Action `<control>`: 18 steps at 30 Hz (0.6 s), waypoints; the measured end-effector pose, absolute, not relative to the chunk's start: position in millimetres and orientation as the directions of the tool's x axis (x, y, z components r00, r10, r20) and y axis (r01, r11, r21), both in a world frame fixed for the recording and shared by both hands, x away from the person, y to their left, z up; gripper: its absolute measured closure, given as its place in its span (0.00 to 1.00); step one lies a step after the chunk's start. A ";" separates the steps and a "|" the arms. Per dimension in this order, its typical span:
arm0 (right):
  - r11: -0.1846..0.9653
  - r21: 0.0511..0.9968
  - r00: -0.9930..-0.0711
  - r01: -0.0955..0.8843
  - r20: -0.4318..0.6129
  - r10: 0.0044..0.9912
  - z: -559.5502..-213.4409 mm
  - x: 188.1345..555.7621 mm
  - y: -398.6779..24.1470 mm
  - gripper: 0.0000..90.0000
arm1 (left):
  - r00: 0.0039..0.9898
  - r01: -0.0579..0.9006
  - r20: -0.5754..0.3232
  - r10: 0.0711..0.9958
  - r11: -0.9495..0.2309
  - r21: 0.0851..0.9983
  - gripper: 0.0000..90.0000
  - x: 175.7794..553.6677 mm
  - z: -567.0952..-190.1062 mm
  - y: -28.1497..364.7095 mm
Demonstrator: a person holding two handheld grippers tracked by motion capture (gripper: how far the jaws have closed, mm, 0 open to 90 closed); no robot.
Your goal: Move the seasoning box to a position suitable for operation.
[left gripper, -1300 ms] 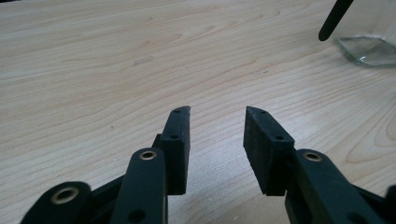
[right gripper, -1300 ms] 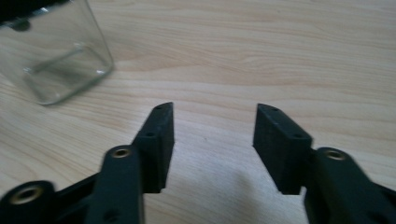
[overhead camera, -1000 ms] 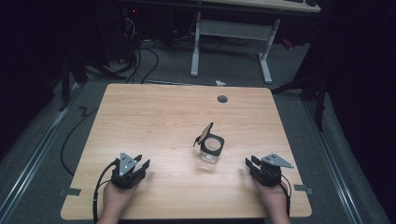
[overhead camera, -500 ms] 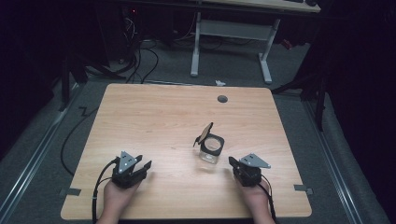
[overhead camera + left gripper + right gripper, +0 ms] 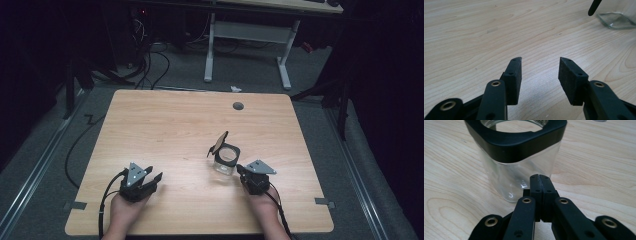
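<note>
One clear glass jar [image 5: 226, 161], squarish with a thick black collar and a flipped-up lid, stands on the pale wood-grain table [image 5: 175, 130]. My right gripper [image 5: 540, 178] sits just beside the jar, its flat black jaws pressed together on nothing. My left gripper [image 5: 540, 67], well apart from the jar, has its jaws spread and empty.

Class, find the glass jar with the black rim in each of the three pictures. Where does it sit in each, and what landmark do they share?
High view: jar right of centre, by the right gripper.
Left gripper view: its glass base at top right.
Right gripper view: upper centre, just beyond the closed jaws.
Shared landmark: the wooden table.
</note>
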State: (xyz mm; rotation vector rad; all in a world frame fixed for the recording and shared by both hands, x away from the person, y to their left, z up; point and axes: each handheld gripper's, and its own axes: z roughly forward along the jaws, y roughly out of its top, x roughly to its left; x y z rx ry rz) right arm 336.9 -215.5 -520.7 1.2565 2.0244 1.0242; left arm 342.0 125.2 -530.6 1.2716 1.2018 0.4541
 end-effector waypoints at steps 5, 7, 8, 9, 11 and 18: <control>0.280 0.826 -0.433 0.490 -0.048 0.900 -520.8 331.7 -210.5 1.00 | 0.380 0.330 -0.427 0.821 0.311 0.891 0.61 341.3 -529.8 124.8; 0.285 0.826 -0.445 0.487 -0.046 0.894 -521.4 329.6 -206.8 1.00 | 0.383 0.332 -0.428 0.819 0.311 0.891 0.61 340.7 -529.4 124.1; 0.287 0.826 -0.451 0.485 -0.045 0.891 -521.8 328.9 -204.4 1.00 | 0.384 0.332 -0.427 0.819 0.309 0.891 0.61 340.3 -529.5 123.5; 0.292 0.826 -0.457 0.483 -0.046 0.888 -522.4 328.5 -201.4 1.00 | 0.385 0.334 -0.426 0.819 0.306 0.891 0.61 339.9 -529.5 123.2; 0.298 0.825 -0.472 0.480 -0.044 0.881 -523.2 328.6 -197.3 1.00 | 0.387 0.334 -0.428 0.817 0.309 0.891 0.61 339.6 -529.8 122.0; 0.303 0.828 -0.497 0.471 -0.034 0.867 -524.6 330.5 -192.1 0.99 | 0.390 0.336 -0.429 0.815 0.307 0.890 0.62 338.7 -529.7 121.2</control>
